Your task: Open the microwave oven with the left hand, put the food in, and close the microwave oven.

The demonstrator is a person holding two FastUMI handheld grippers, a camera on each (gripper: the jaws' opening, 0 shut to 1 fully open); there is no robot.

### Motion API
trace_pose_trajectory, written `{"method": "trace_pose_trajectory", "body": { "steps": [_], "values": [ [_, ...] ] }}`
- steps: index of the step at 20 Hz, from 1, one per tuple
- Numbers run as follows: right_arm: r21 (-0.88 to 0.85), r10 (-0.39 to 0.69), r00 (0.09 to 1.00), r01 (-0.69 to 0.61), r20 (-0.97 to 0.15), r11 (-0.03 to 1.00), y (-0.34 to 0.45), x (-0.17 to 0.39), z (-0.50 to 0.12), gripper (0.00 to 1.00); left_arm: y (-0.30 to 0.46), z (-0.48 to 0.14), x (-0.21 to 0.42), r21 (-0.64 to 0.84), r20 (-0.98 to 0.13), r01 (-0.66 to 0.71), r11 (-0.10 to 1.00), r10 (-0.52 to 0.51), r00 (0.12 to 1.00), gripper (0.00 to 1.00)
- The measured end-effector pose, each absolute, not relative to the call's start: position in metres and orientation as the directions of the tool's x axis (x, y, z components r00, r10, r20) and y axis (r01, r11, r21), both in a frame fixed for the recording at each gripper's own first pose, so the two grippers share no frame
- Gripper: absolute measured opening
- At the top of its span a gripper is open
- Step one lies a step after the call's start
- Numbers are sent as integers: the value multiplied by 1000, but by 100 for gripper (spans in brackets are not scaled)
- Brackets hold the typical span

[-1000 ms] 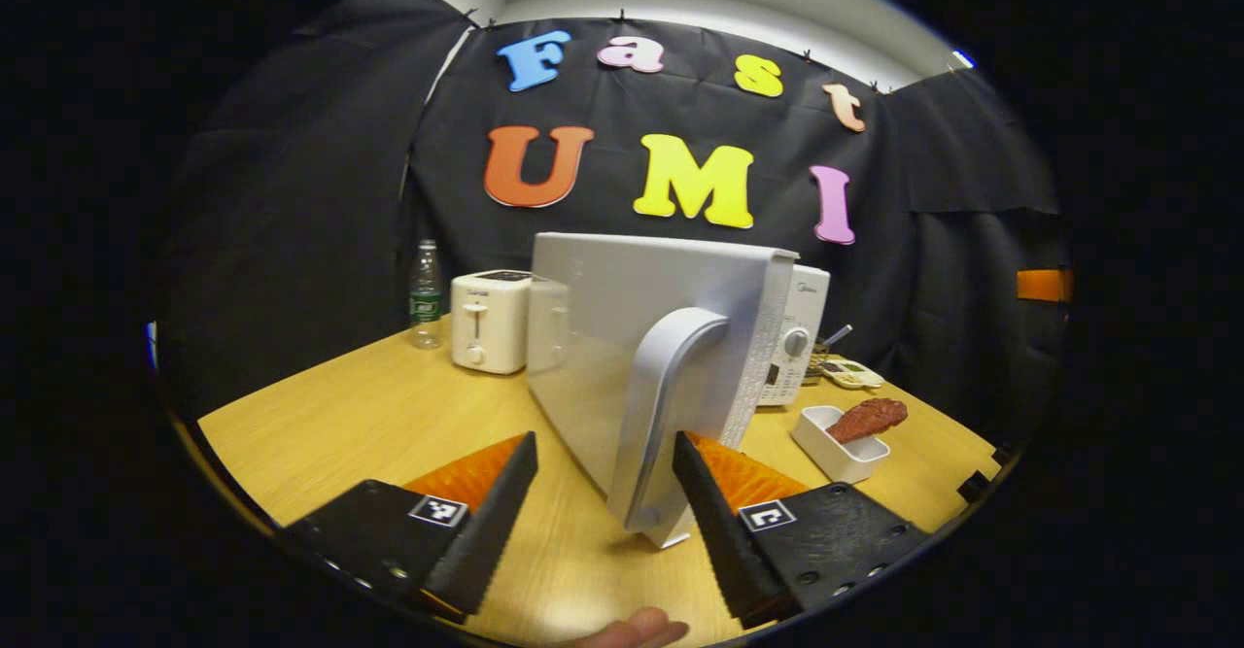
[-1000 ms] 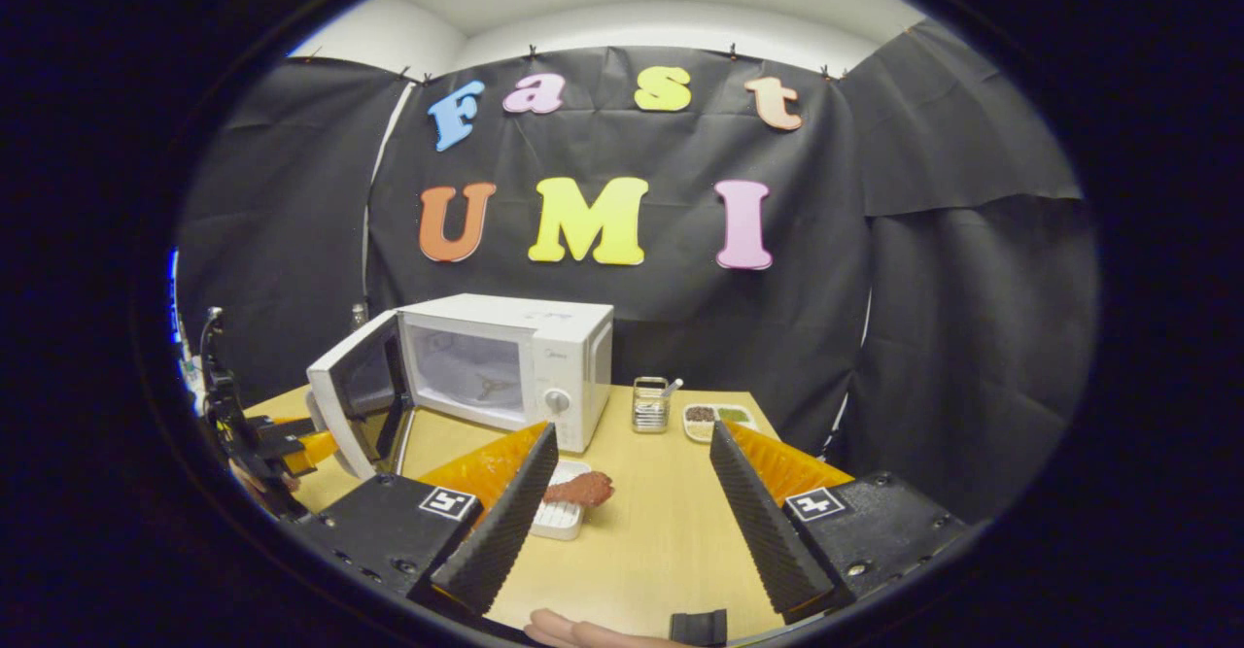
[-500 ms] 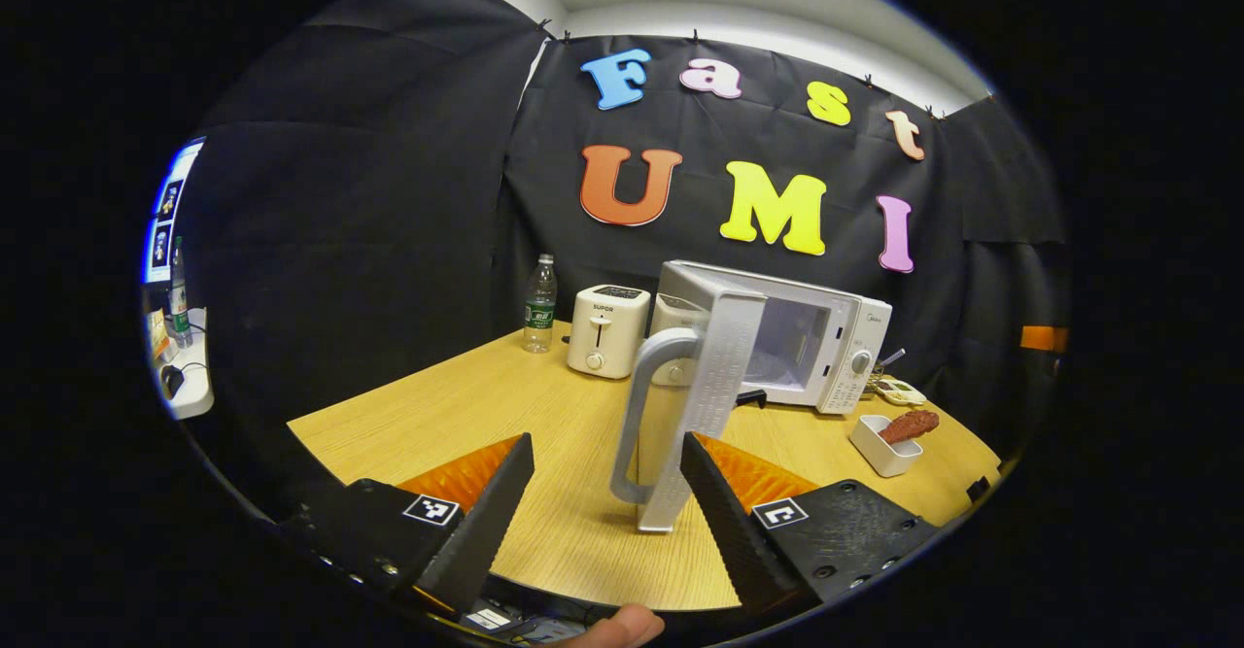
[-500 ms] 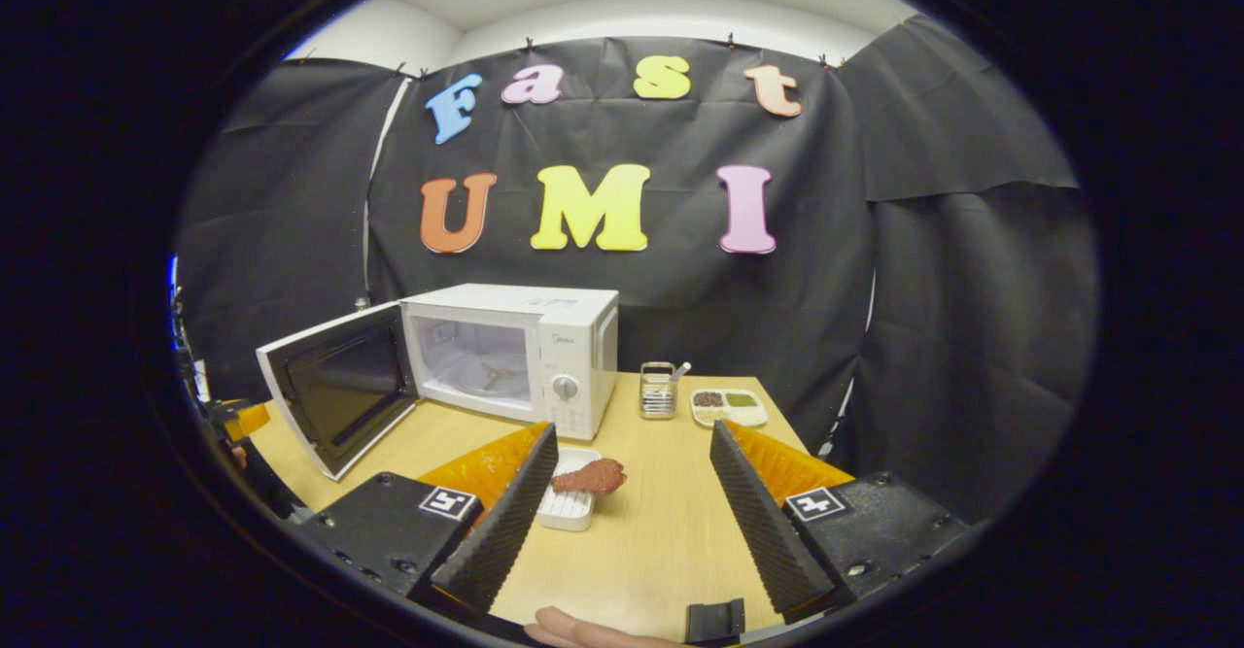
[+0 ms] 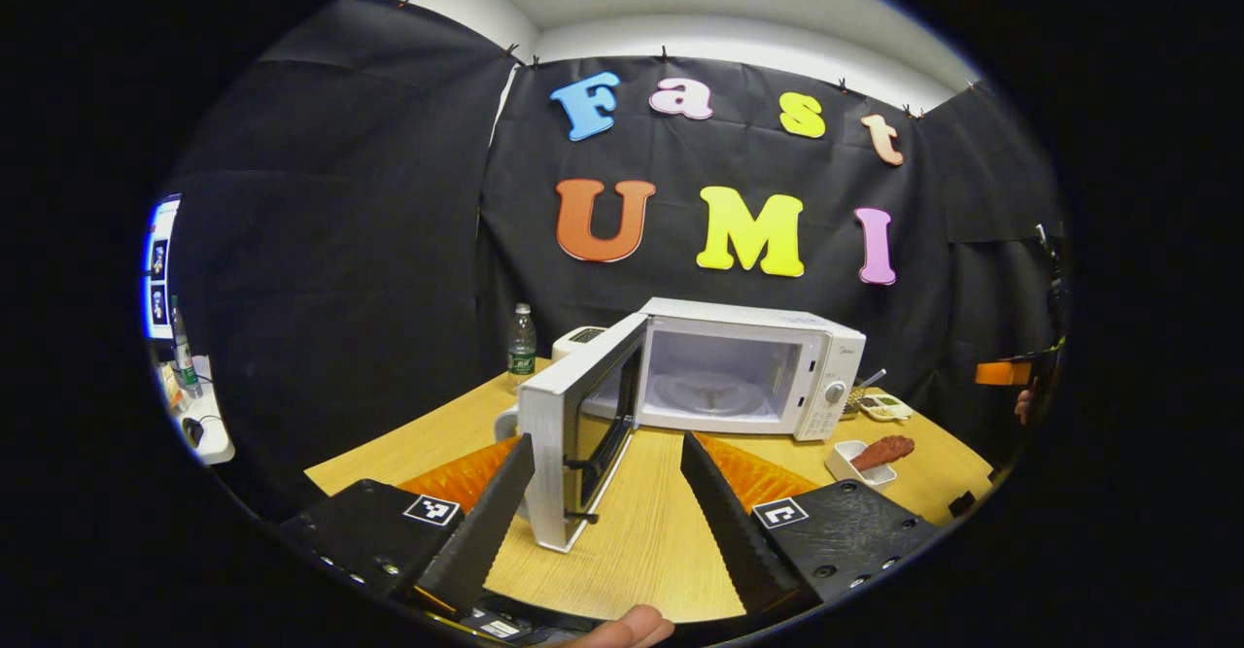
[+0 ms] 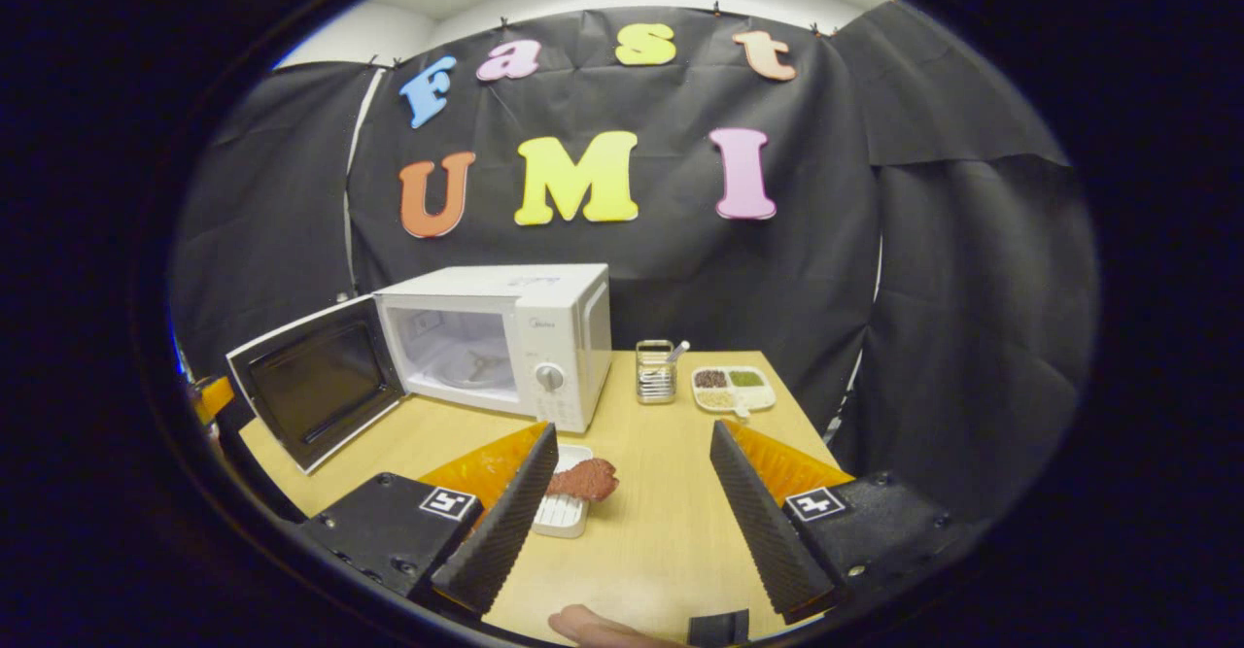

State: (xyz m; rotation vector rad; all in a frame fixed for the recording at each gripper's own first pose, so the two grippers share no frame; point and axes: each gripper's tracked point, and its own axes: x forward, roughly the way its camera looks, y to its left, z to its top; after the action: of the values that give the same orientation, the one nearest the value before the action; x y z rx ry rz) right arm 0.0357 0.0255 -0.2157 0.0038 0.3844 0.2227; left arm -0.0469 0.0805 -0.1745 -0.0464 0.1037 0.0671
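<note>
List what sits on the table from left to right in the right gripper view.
Open microwave door → microwave oven → white dish with the food → metal utensil holder → divided tray.

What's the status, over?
Both grippers open, empty. Microwave door swung wide, cavity bare. Food in its white dish on the table, path clear.

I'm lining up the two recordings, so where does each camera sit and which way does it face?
Left gripper view: rides the left gripper, facing the open microwave past its door; a fingertip shows below.
Right gripper view: rides the right gripper, aimed across the table at the food; a fingertip shows.
Shared: microwave, door, food, table.
</note>
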Motion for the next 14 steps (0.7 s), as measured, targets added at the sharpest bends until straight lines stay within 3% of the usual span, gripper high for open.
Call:
{"method": "trace_pose_trajectory", "body": {
  "steps": [1, 3, 5, 6, 7, 10, 11, 13, 14],
  "values": [
    [63, 231, 890, -224, -393, 973, 28, 45, -219, 100, 73, -163, -45, -44, -91, -54, 998, 50, 995, 93],
    [90, 251, 864, -236, -436, 968, 30, 61, -229, 94, 59, -140, -35, -37, -56, -32, 999, 30, 998, 93],
    [121, 283, 824, -257, -491, 959, 35, 77, -243, 100, 50, -118, -26, -19, -28, -25, 1000, 25, 999, 93],
    [137, 301, 796, -270, -525, 953, 37, 83, -252, 100, 43, -108, -22, -9, -9, -16, 1000, 16, 1000, 93],
    [158, 324, 763, -286, -560, 945, 39, 88, -262, 94, 39, -99, -17, 1, 5, -12, 1000, 12, 1000, 93],
    [253, 403, 640, -317, -654, 914, 48, 98, -295, 100, 24, -81, 0, 32, 36, -14, 999, 12, 999, 93],
    [296, 439, 589, -328, -678, 897, 52, 99, -307, 91, 18, -81, 4, 44, 34, -10, 999, 8, 999, 93],
    [382, 504, 500, -331, -704, 863, 58, 101, -327, 96, 14, -80, 12, 64, 35, -21, 998, 19, 999, 94],
    [415, 530, 465, -333, -709, 847, 61, 102, -335, 84, 12, -80, 13, 72, 31, -24, 997, 22, 999, 94]
  ]
}}
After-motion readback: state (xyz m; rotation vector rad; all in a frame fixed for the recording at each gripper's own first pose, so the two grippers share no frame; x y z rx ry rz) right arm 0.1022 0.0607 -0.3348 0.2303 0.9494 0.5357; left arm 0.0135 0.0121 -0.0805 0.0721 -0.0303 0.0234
